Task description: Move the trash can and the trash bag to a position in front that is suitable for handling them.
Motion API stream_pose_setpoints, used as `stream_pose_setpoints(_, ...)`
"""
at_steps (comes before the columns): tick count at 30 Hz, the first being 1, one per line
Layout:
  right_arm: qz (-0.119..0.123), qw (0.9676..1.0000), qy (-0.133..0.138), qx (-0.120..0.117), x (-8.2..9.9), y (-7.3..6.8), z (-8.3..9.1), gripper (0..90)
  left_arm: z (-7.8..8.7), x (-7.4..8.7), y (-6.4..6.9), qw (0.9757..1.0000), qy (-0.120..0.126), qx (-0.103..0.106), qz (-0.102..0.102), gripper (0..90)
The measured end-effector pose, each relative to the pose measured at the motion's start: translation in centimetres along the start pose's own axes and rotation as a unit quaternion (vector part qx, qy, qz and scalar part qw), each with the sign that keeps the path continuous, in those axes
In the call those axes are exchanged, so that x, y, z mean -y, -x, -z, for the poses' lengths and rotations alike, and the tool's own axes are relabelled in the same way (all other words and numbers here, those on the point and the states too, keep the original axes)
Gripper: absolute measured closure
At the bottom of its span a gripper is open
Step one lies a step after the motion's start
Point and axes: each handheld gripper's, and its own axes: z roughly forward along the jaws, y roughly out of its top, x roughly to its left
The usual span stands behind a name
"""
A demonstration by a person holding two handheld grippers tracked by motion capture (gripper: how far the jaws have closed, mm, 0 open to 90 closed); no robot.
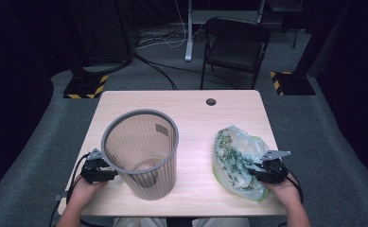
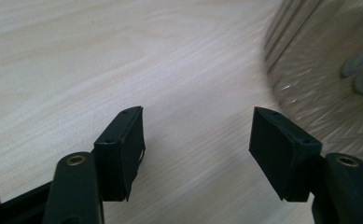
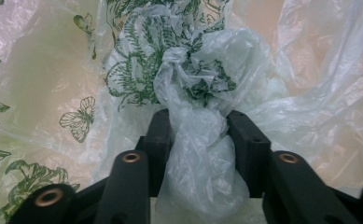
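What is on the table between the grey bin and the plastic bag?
Nothing: in the high view the table is bare wood between the bin and the plastic bag.

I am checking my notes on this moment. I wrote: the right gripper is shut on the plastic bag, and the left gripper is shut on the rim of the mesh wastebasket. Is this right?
Not quite. The right gripper is indeed shut on the plastic bag, but the left gripper is open; the left gripper view shows its jaws wide apart over bare table, with the mesh wastebasket beside them, not between them.
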Motion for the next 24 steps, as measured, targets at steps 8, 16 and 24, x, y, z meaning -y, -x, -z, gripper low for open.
stream_pose_setpoints(8,-0.008,0.9998,0.015,-0.01,-0.2,0.0,0.3,47.4,3.9,-1.9,-0.1,0.9972,0.068,0.017,0.028,36.5)
stream_pose_setpoints(16,-0.008,0.9992,0.039,0.006,-0.6,-0.5,1.0,39.0,8.7,-4.6,0.4,0.9968,0.08,0.0,0.005,33.4)
stream_pose_setpoints(24,-0.011,0.9968,0.076,0.021,-1.1,-0.9,1.8,35.9,14.6,-8.1,1.2,0.9911,0.131,0.02,-0.015,29.3)
